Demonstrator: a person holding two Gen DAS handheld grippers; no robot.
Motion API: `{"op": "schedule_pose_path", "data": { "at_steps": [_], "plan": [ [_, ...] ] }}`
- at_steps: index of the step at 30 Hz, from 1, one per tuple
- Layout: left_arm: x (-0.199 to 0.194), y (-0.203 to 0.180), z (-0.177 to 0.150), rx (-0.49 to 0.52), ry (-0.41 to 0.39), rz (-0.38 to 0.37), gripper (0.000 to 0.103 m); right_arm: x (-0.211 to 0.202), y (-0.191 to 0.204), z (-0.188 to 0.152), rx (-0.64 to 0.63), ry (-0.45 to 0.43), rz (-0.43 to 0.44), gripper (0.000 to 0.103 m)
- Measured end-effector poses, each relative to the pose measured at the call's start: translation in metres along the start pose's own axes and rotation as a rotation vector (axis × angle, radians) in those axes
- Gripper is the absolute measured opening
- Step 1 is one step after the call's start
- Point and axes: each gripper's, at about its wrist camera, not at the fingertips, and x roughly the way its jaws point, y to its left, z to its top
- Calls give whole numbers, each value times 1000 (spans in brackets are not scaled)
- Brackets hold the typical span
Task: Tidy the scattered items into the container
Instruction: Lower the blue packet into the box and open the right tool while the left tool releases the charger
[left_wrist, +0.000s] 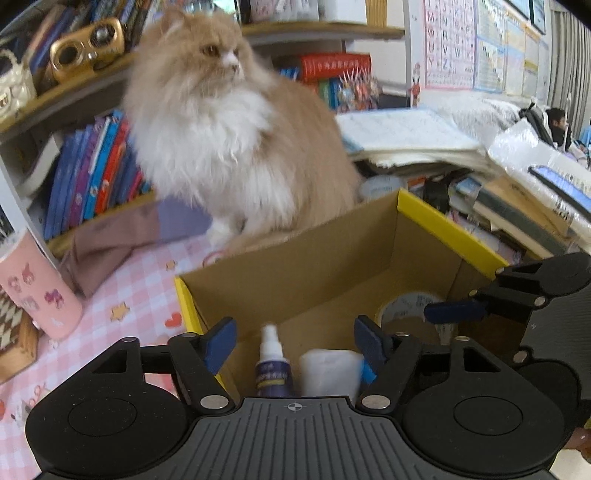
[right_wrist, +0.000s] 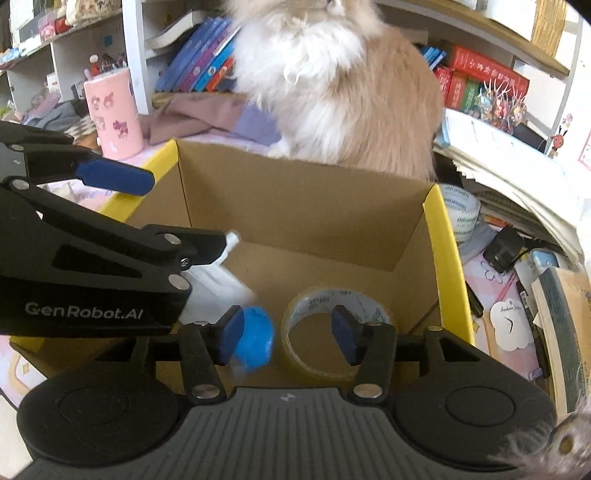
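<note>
Left gripper (left_wrist: 295, 343): jaws spread, nothing pinched; it hangs over the near left part of the cardboard box (left_wrist: 448, 230), with the spray bottle (left_wrist: 272, 363) and a white packet (left_wrist: 328, 371) lying loose below, between the pads.
Right gripper (right_wrist: 288, 334): jaws parted and clear of everything, over the near right part of the box; the tape roll (right_wrist: 332, 314) lies on the box floor beneath it, released.
Blue ball (right_wrist: 256, 336): in the box, just left of the tape roll.
Done so far: bottle, packet, ball and tape roll all sit inside the box, so the job looks well along.
Left to do: a second tape roll (right_wrist: 460, 212) and a black charger (right_wrist: 504, 249) lie outside, right of the box; whether they count as scattered items I cannot tell.
Cat (left_wrist: 229, 125): sits just beyond the far wall, one paw at the rim.
</note>
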Motion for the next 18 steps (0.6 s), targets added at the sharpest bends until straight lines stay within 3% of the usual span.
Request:
{"op": "schedule_pose_path", "data": {
  "at_steps": [7,18],
  "plan": [
    [-21,4,2,-36,-52,-18,76,-24,9,3,-15,-54,-23,53],
    [-68,16,-13,-20,-105,-68,80,-70,25,-8,62,-133,-111,54]
  ]
}}
